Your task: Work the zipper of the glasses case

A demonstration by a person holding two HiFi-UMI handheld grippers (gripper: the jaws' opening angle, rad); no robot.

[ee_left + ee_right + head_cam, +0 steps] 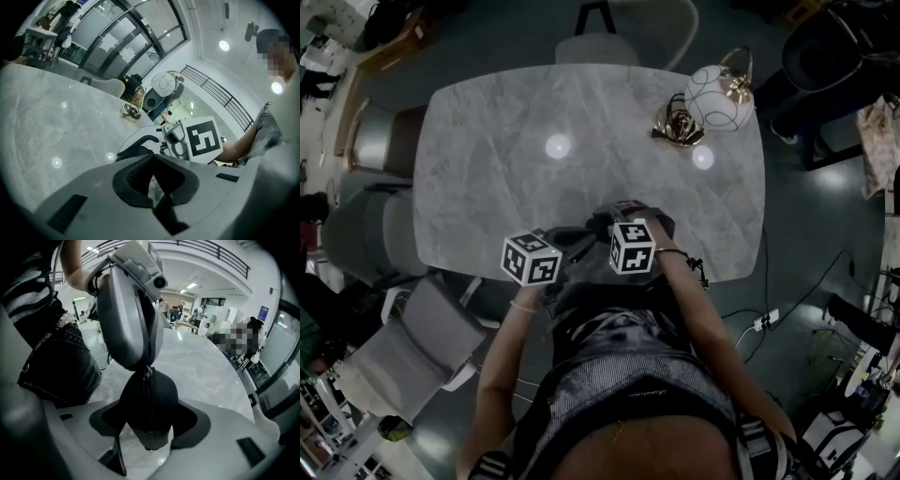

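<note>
I can read no words or numbers anywhere here. The left marker cube and right marker cube, over the near edge of the table, carry only black-and-white square patterns, no letters. A small line of pale print on the person's dark garment is too faint for me to read. A blue sign in the right gripper view is too small.

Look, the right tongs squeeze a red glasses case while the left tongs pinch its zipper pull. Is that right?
Not red: the glasses case is black, as the right gripper view shows. The right tongs do squeeze it while the left tongs pinch its zipper pull.
</note>
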